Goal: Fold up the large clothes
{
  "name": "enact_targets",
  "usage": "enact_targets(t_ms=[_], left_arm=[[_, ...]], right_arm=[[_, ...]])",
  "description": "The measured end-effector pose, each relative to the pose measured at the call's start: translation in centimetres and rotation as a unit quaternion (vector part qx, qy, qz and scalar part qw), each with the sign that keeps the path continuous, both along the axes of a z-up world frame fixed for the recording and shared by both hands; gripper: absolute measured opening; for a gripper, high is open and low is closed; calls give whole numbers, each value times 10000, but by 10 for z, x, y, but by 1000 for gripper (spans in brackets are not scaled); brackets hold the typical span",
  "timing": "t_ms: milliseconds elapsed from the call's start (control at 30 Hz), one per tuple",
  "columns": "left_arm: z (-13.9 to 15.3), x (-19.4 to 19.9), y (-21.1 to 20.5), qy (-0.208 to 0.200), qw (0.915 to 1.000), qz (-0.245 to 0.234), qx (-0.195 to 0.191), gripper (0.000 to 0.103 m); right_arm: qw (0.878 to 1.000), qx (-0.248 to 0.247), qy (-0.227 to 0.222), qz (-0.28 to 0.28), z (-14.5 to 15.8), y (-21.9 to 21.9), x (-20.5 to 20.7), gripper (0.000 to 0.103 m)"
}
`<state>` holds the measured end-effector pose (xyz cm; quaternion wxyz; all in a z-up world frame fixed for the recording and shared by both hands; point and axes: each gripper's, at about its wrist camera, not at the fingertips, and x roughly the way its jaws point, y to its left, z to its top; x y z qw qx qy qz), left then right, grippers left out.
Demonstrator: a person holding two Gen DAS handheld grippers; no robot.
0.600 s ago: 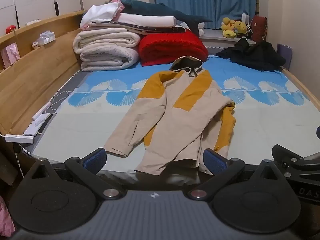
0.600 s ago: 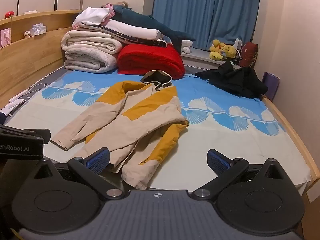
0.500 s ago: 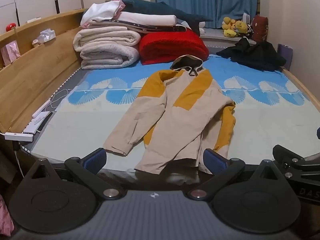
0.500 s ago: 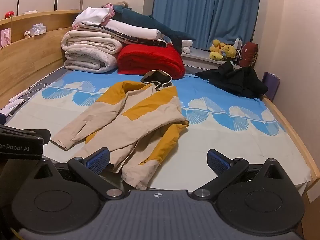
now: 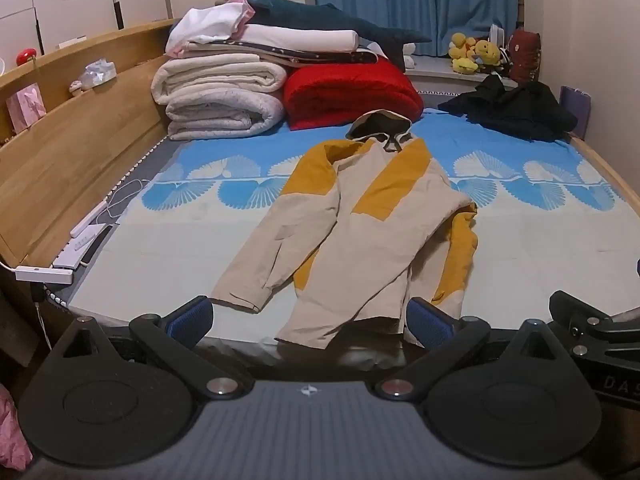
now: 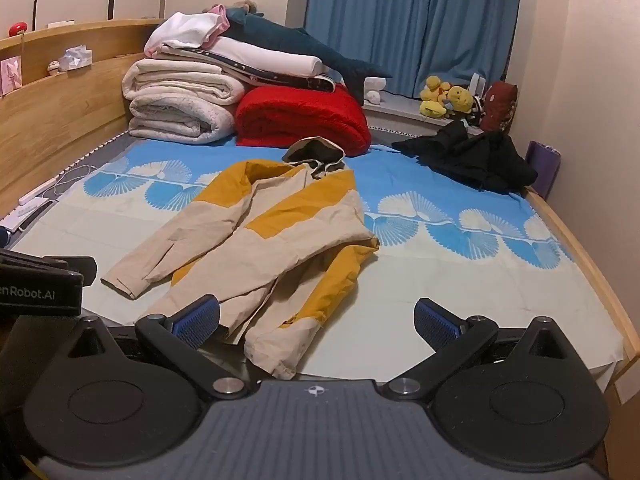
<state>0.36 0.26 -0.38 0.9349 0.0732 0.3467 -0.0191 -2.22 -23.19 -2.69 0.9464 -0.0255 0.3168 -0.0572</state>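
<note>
the bed [image 5: 168, 248] fills both views, a pale sheet with a blue band of white fan shapes across its far half, framed by a smooth wooden side board [image 5: 76, 152] along the left edge. at the far left corner sits a stack of rolled white quilts [image 5: 220, 100], soft and lumpy, with a red folded blanket [image 5: 352, 92] just beside them and flat white bedding and a dark teal plush laid on top. a crumpled black garment [image 6: 472, 156] lies at the far right corner. the jacket [image 5: 360, 232], beige cloth with mustard panels and a dark-lined hood, lies flat in the middle of the bed, hem touching the near edge, one sleeve spread left, the other folded along its right side. the left gripper [image 5: 310, 318] and right gripper [image 6: 316, 318] both hover at the near edge, jaws spread wide, blue ribbed pads holding nothing. in the right wrist view, white lettering on the other gripper's body reads "enrobot.ai".
</note>
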Motion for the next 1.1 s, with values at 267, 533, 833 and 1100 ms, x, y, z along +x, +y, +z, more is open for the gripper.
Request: enact_targets(t_ms=[267,533,833,1100], left_arm=[[1,0,-1,-2,10000,6,6,103],[1,0,-1,-3,10000,6,9,103],[2,-1,-1,-6,10000,9,15,103],[2,-1,-1,-11,10000,5,16,103]], right_arm=[[10000,1,3,3,0,-1,0,102],[10000,3,10,0,-2,1,-1,102],[10000,6,14,1,-2,0,-1,102],[10000,5,8,2,-2,0,-2,102]])
